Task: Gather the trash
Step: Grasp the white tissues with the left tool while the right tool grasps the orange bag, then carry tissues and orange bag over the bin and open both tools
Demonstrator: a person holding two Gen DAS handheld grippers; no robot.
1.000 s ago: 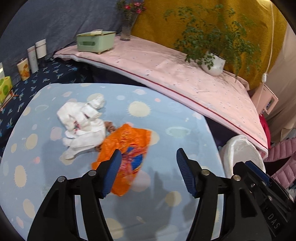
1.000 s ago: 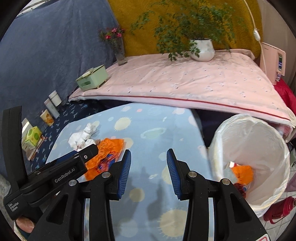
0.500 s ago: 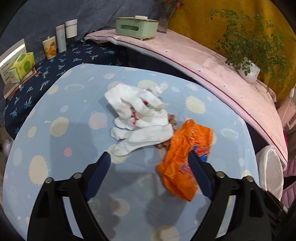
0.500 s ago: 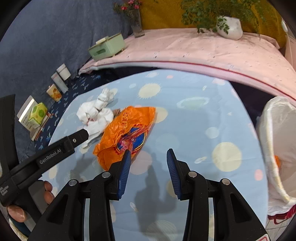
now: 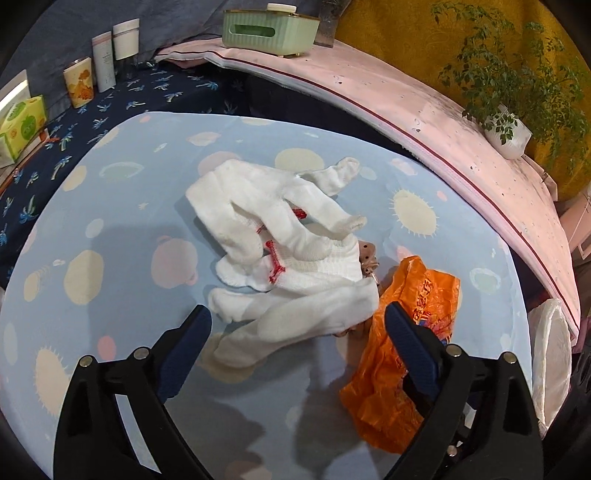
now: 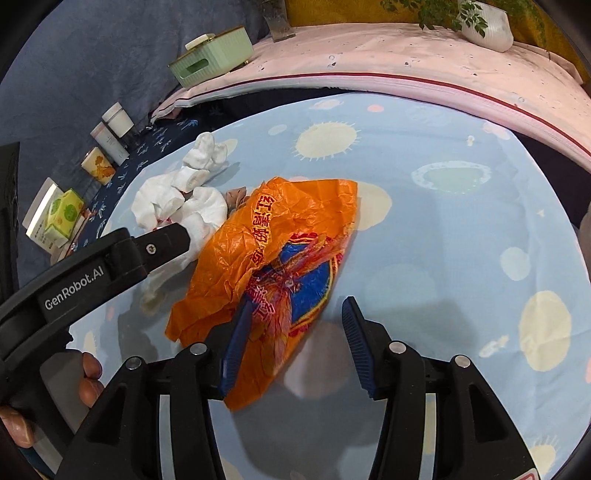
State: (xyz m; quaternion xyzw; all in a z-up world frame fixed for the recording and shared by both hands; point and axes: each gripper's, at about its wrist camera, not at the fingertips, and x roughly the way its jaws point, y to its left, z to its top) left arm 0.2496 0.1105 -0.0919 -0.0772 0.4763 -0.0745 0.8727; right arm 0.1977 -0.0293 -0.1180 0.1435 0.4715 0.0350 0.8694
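White gloves with red stitching (image 5: pixel 291 254) lie heaped on the light blue table (image 5: pixel 110 229). My left gripper (image 5: pixel 297 317) hangs wide open just over their near edge, pads not touching. Right of the gloves lies a crumpled orange plastic bag (image 5: pixel 413 325). In the right wrist view that orange bag (image 6: pixel 280 236) spreads under my right gripper (image 6: pixel 295 317), whose jaws are opening; the bag's near edge lies between them, pads apart. The gloves (image 6: pixel 177 199) sit left of the bag, and the left gripper's arm (image 6: pixel 92 273) reaches over them.
A small brown scrap (image 5: pixel 367 256) pokes out between gloves and bag. A white-lined bin (image 5: pixel 550 354) stands off the table's right edge. Behind are a pink-covered shelf (image 5: pixel 424 99) with a green box (image 5: pixel 269 31) and potted plant (image 5: pixel 506 129); tins and boxes (image 5: pixel 79 81) stand at left.
Both grippers came down closer to the table. The left swung from the orange bag to the gloves and opened wide. The right moved from the bin over the bag and widened.
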